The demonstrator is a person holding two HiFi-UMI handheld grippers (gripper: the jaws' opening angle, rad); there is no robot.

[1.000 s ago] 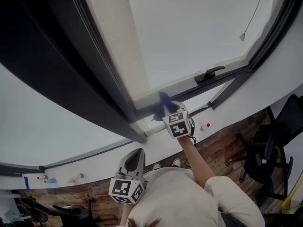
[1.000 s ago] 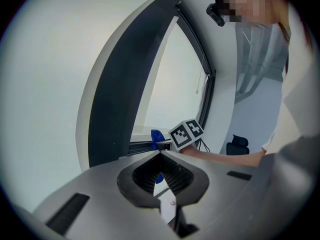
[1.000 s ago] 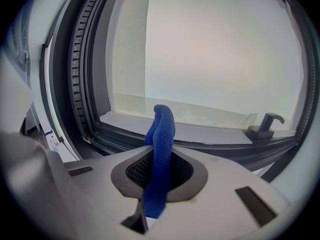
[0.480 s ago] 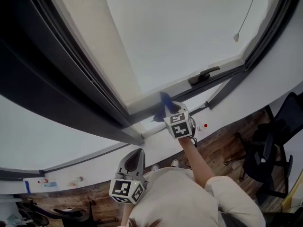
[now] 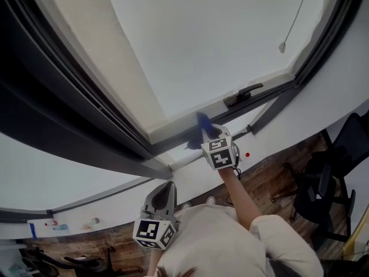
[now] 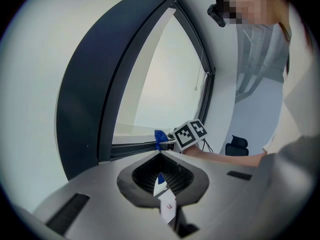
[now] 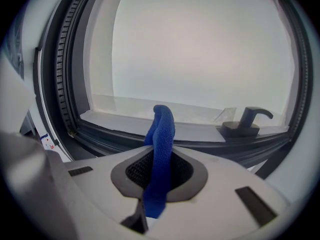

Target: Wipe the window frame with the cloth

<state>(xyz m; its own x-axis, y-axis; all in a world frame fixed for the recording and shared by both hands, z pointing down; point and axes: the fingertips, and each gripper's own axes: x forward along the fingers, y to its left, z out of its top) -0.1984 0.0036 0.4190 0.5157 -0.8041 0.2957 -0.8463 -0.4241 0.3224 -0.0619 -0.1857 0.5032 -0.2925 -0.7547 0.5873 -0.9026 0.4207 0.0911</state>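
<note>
**Right gripper** (image 7: 159, 173): I read the jaws clamped tight on the blue cloth (image 7: 161, 129), whose folded end stands up past the tips. The cloth sits at the lower rail of the window frame (image 7: 208, 144), left of the window handle (image 7: 247, 121) and apart from it. I cannot confirm contact with the rail.

**Left gripper** (image 6: 161, 180): the jaws are drawn together, and I can make out nothing gripped. It is much farther from the handle than the right gripper, low by the person's chest.

**Surroundings:** a pull cord (image 5: 282, 47) hangs above the handle. An office chair (image 5: 323, 189) stands below and right of it.
</note>
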